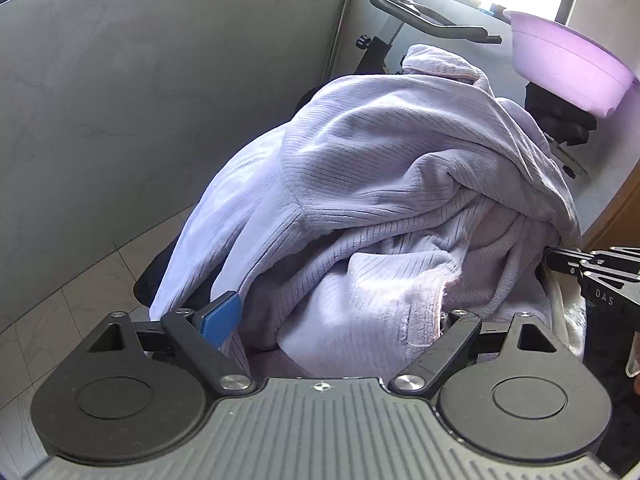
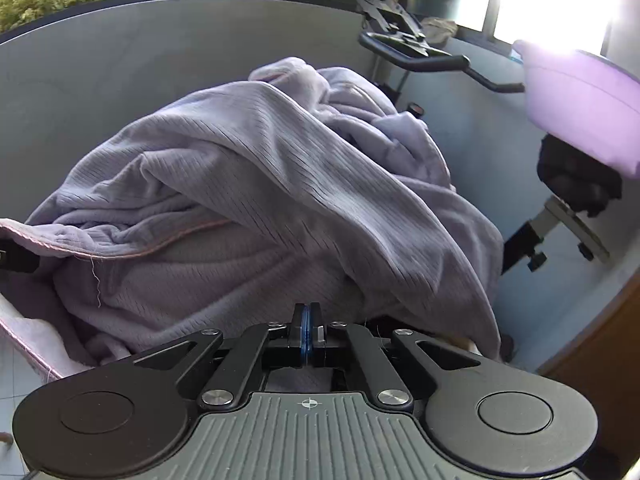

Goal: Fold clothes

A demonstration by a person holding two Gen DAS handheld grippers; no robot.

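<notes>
A lavender ribbed fleece garment [image 1: 360, 168] lies heaped over something dark, filling the middle of both views [image 2: 248, 184]. My left gripper [image 1: 340, 312] is open wide, its blue-padded left finger [image 1: 220, 318] clear of the cloth. A thick fold of the garment sits between its jaws and hides the right fingertip. My right gripper [image 2: 308, 316] is shut, pads pressed together with no fabric showing between them, its tips right at the garment's lower edge. From the left wrist camera the right gripper [image 1: 560, 260] is at the far right, with its tips against the cloth.
A purple plastic basin [image 1: 568, 64] [image 2: 580, 108] rests on an exercise bike's seat at the right, with the handlebars [image 2: 420, 54] behind the heap. A grey wall curves round behind. Tiled floor [image 1: 60, 300] lies left, wooden furniture [image 2: 600, 344] right. A whitish pink-edged cloth [image 2: 32, 332] lies low at the left.
</notes>
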